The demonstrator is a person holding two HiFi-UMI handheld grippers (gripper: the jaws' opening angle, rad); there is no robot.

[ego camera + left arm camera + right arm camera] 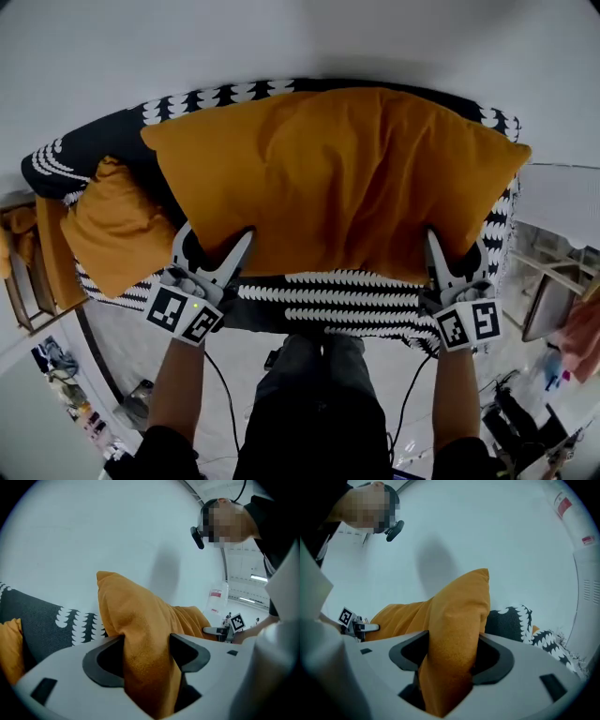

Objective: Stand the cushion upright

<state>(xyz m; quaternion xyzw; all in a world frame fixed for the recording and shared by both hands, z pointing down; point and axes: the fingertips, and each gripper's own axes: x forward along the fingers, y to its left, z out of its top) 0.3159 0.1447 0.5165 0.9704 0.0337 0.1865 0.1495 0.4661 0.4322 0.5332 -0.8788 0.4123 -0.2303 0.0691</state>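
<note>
Both lower corners of the orange cushion (337, 178) are pinched, one by the left tool (217, 240), one by the right tool (457, 251). It spans the patterned cover (347, 300), top toward the far edge. A red label (563, 501) is too small to read.

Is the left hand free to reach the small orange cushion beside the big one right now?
Probably not: the left tongs are clamped on a corner of the big cushion. The small cushion lies close alongside, nothing between, so letting go first should free the way.
</note>
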